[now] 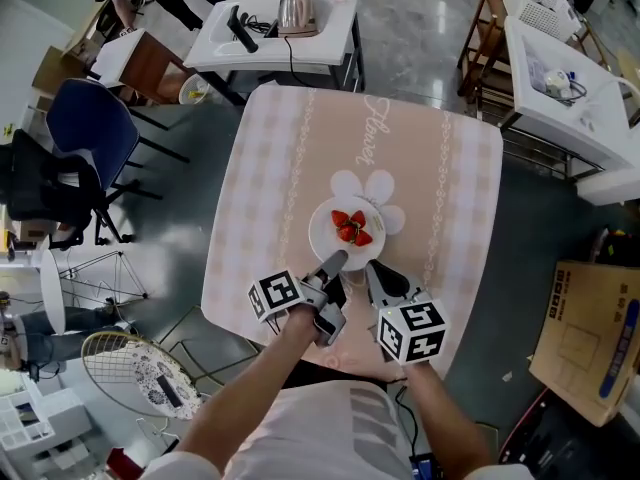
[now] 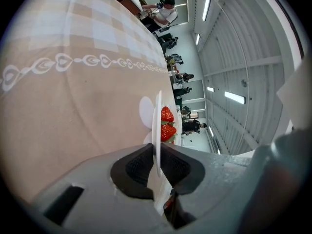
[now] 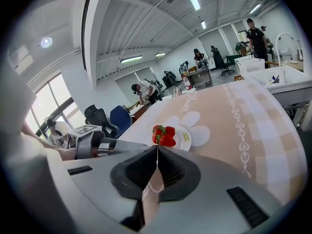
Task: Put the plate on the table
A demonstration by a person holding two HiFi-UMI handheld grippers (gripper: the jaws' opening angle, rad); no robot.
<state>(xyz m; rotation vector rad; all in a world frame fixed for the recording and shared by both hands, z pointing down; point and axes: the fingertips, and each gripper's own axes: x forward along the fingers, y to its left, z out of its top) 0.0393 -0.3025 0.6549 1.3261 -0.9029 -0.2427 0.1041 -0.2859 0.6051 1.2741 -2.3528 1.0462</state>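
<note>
Left tongs (image 1: 334, 264) and right tongs (image 1: 377, 270), nearest of all, are each clamped on the near rim of the plate (image 1: 322, 240). It carries strawberries (image 1: 352, 228) and lies straight ahead of both, over the desk (image 1: 290, 158), midway along its near edge. Neither pair is nearer. Whether the plate's base touches the desk I cannot tell; setting it down likely needs only a short, level lowering.

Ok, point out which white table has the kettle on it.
The white table at top centre, beyond the pink tablecloth: the kettle stands there. The right-hand white table holds a basket and cables.
</note>
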